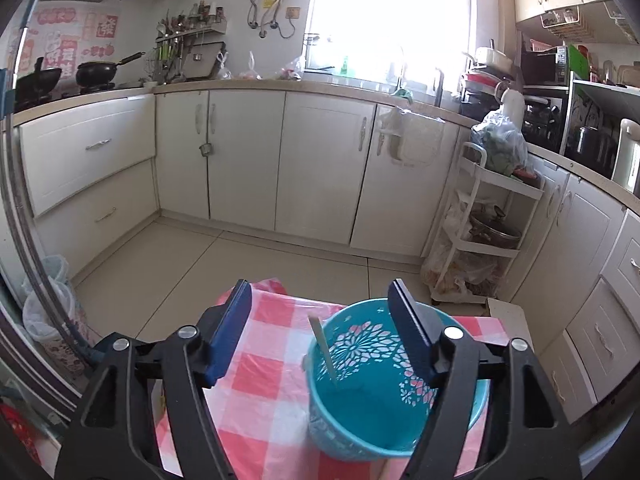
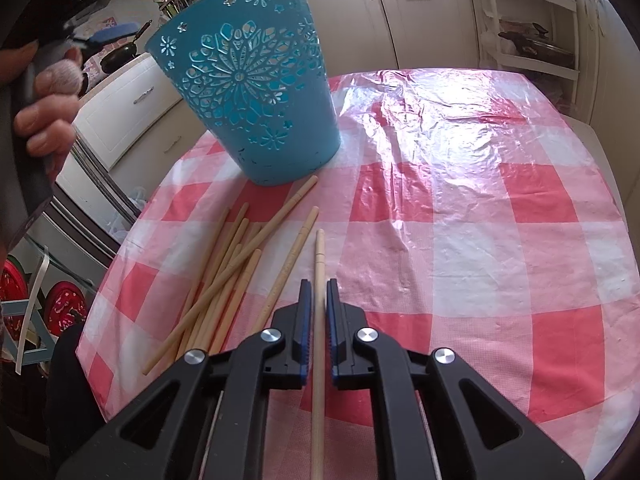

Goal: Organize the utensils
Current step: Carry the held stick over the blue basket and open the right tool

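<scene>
On the left wrist view, my left gripper (image 1: 320,320) stands with its jaws spread wide, nothing pinched between them. It sits above the blue basket (image 1: 360,412), looking down into the open mouth; the right pad overlaps the basket's far rim in the picture, but I cannot tell whether it touches. One chopstick in the basket (image 1: 326,350) leans inside against the near-left wall, its top poking just over the rim. The basket stands on the checked tablecloth (image 1: 260,400), pink, red and white. Beyond are white kitchen cabinets (image 1: 320,168) and a white tiered cart (image 1: 480,240) to the right.

On the right wrist view, at far left a hand (image 2: 48,108) grips the dark handle of the other tool. Just right of it the same blue basket (image 2: 256,92) stands upright near the table's left-far edge, with a cut-out flower pattern on its wall. In front of it lies a loose heap of chopsticks (image 2: 228,268), crossing one another on the cloth, one tip lying just beside the basket's base. Right of the heap, my right gripper (image 2: 318,292) has its jaws pressed nearly together on a single chopstick (image 2: 319,264), which runs lengthwise between the blue pads and sticks out forward past the tips. The right half of the tablecloth (image 2: 480,220) is glossy and wrinkled.
</scene>
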The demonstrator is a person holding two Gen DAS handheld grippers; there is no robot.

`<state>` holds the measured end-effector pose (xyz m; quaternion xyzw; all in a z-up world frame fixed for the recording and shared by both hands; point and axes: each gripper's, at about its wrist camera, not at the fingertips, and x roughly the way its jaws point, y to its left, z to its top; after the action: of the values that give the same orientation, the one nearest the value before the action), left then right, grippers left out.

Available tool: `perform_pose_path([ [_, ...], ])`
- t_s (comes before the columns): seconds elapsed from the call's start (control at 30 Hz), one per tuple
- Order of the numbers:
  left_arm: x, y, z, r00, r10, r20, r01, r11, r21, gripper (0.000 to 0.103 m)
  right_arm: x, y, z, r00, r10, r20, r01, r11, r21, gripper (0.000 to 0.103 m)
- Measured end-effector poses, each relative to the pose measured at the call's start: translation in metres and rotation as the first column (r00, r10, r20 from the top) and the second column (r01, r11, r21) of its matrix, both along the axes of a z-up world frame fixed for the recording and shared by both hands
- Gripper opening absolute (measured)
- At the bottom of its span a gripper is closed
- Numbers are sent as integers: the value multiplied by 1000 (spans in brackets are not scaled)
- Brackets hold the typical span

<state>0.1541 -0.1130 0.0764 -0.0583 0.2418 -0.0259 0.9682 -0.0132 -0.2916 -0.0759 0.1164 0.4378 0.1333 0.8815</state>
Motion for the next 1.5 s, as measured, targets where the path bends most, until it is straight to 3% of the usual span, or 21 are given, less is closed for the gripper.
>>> perform_pose_path([
  [0.17,-46,42,-3,999,39,6,-38,999,-7,86,0,5,4,1000,10,-17,-11,998,-56,13],
  [0.27,-65,66,-20,998,48,-47,-49,999,-21,87,3,22,7,999,44,-24,-47,981,-187,13],
  [0.33,-76,79,-33,995,53,-89,-55,998,-28,87,2,36,8,996,83,-16,-84,948,-307,9],
  [0.4,-86,89,-46,990,53,-128,-58,998,-36,87,2,38,9,995,99,-31,-103,939,-329,6],
  [0.43,-92,94,-53,987,51,-150,-57,998,-39,87,2,31,13,996,87,-34,-93,951,-296,6],
  [0.5,-106,102,-65,984,46,-174,-53,998,-39,87,0,4,35,1000,29,-3,-30,992,-121,6],
  [0.57,-119,109,-79,980,45,-195,-51,998,-27,87,-6,-20,72,996,-5,89,-1,998,70,6],
  [0.6,-122,109,-86,976,44,-211,-49,999,-20,87,-6,-25,91,990,-11,140,-6,993,116,6],
  [0.77,-132,114,-113,958,50,-281,-65,997,-43,87,11,-18,190,910,-40,412,-54,975,215,6],
  [0.9,-141,110,-114,958,38,-285,-58,997,-60,87,50,7,229,846,-88,526,-29,977,210,6],
  [1.1,-152,106,-104,966,28,-257,-45,997,-58,87,113,25,225,811,-203,549,109,974,199,6],
  [1.23,-154,107,-102,966,25,-259,-45,996,-73,87,132,34,206,818,-231,526,160,971,177,6],
  [1.5,-153,114,-111,958,26,-285,-59,992,-109,87,128,51,177,847,-165,506,151,986,68,6],
])
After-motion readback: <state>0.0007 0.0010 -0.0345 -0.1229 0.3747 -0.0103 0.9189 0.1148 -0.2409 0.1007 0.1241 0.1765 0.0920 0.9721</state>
